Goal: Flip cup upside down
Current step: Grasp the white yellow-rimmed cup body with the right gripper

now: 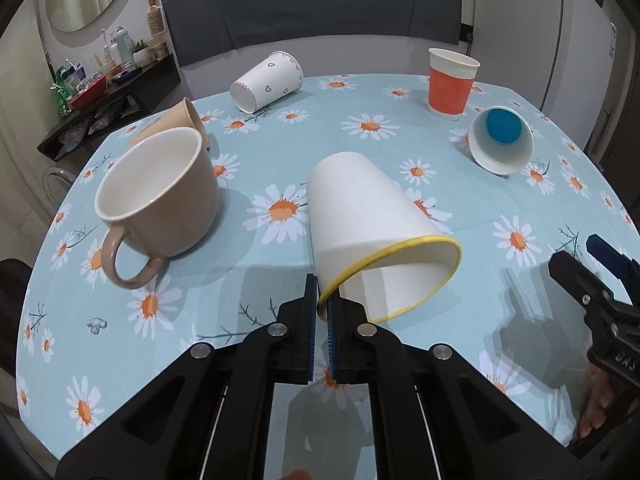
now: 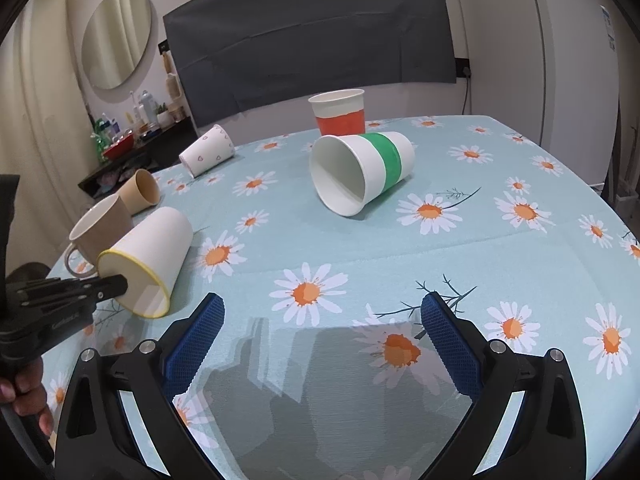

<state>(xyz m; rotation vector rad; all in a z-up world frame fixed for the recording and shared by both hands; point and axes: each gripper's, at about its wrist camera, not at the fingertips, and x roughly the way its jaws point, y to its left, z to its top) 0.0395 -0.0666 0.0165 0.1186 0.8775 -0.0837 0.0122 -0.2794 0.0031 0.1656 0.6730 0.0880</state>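
Near left on worktop (image 1: 400, 92): white cup (image 1: 360, 220), yellow rim, on side, mouth near. Left tool (image 1: 322, 304) pinches rim. Right tool (image 2: 320, 316) spread wide, holding nothing.

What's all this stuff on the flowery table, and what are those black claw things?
Yellow-rimmed paper cup: one, white, near edge, tilted, rim pinched by a claw.
Mug: one, beige, tipped, left of that cup.
Brown paper cup: one, on its side behind the mug.
Heart-print cup: one, white, on its side, far left.
Orange-banded cup: one, upright, far side.
Green-banded cup: one, white, on its side, mid-table.
Tablecloth: one, light blue with daisies.
Shelf: one, dark, cluttered, left wall.
Mirror: one, oval, wall.
Left gripper: black with blue pads, shut on the rim.
Right gripper: same, open, empty.
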